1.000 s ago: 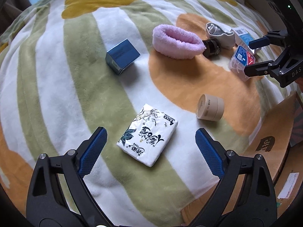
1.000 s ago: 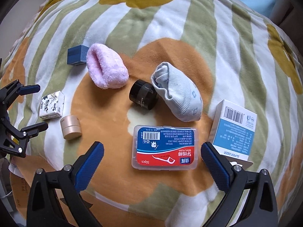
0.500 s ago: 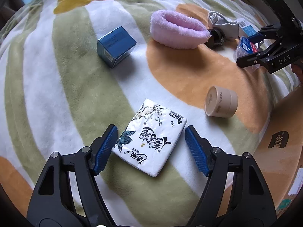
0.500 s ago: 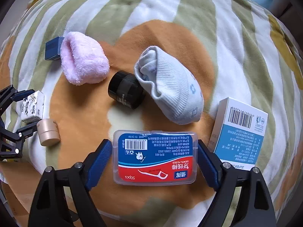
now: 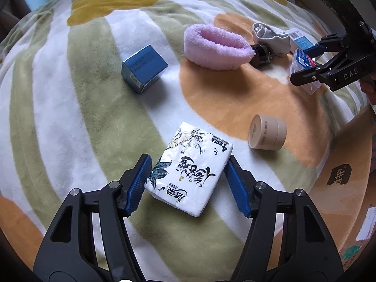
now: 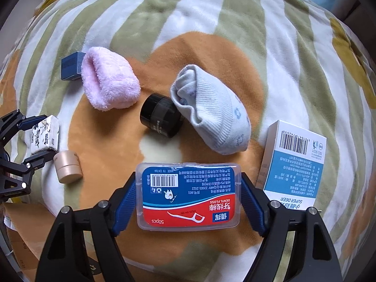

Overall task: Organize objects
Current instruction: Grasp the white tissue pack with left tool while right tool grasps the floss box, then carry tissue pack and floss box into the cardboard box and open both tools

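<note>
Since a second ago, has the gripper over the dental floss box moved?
Yes. The right gripper has come forward toward the black jar, and its blue fingers now flank the dental floss box.

Striped floral blanket — brown cardboard box at its edge

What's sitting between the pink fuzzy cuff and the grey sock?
A black jar lies on its side between the pink fuzzy cuff and the grey sock, tucked against the sock's opening. The right wrist view shows it best.
</note>
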`<state>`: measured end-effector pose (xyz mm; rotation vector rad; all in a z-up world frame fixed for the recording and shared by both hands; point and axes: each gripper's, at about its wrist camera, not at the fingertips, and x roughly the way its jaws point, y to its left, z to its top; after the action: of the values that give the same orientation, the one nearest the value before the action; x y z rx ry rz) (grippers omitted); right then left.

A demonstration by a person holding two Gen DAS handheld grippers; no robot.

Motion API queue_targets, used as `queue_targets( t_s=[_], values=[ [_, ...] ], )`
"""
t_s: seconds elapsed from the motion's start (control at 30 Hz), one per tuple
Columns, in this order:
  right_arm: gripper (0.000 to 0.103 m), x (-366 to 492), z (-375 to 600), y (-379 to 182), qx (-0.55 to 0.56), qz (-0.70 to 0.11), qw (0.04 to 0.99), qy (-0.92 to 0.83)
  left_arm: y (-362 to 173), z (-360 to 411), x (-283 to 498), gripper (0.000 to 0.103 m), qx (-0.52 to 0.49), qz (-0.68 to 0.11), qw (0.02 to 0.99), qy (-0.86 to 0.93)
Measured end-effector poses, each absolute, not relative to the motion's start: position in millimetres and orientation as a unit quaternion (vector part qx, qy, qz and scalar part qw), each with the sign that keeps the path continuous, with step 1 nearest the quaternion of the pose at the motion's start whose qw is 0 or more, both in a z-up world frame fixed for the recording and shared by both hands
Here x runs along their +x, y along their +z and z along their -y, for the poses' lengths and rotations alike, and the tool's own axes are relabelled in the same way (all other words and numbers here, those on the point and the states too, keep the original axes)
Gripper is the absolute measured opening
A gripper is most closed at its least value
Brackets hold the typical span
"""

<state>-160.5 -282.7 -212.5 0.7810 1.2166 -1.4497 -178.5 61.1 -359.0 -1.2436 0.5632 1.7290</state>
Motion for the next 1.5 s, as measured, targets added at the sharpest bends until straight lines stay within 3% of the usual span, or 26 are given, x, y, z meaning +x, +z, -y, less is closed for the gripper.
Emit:
queue_targets(
  t_s=[0.37, 0.53, 0.83, 1.13, 1.5],
  values=[
    [0.077, -176.0, 247.7, -143.1, 0.288, -0.477, 0.569, -0.605, -288.1, -37.1, -176.2, 0.061, -0.470, -0.209, 0.430, 0.742],
    [0.077, -71.6, 239.8, -137.1, 0.260, -0.469, 0.589, -0.605, -237.9, -22.6, -154.4, 0.061, -0.449, -0.188, 0.417, 0.768],
    [0.077, -43.8, 173.7, -102.2, 0.230, -0.465, 0.616, -0.593, -186.0, 5.1, -80.8, 0.061, -0.442, -0.159, 0.397, 0.789],
    [0.077, -40.1, 105.4, -120.7, 0.232, -0.485, 0.626, -0.564, -191.3, 20.5, 1.5, 0.061, -0.454, -0.160, 0.387, 0.786],
    [0.077, -45.0, 73.4, -197.5, 0.259, -0.511, 0.608, -0.549, -262.8, 22.1, 50.2, 0.061, -0.508, -0.174, 0.356, 0.764]
  ],
)
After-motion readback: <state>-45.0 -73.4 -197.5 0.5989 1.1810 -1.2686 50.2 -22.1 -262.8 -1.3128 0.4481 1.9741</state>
